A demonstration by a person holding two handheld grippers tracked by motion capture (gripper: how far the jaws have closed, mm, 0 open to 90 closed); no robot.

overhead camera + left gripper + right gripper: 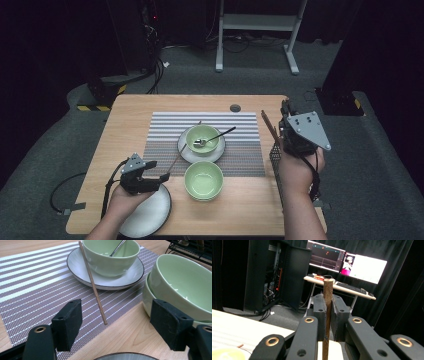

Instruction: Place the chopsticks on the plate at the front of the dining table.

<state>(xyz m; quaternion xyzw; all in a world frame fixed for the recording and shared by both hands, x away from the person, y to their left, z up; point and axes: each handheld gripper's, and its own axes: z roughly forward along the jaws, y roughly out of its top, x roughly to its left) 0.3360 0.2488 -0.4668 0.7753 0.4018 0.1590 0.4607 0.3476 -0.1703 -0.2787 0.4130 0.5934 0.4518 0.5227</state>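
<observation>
Beside the placemat [205,137], right of it, my right gripper [329,307] pinches one chopstick [327,315]; the other chopstick [93,285] lies uncollected on it, before my spread left gripper [116,323].

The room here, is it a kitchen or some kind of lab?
Likely a lab or recording studio: black curtains all round, monitors on a desk, an equipment rack, and one table laid with bowls.
</observation>
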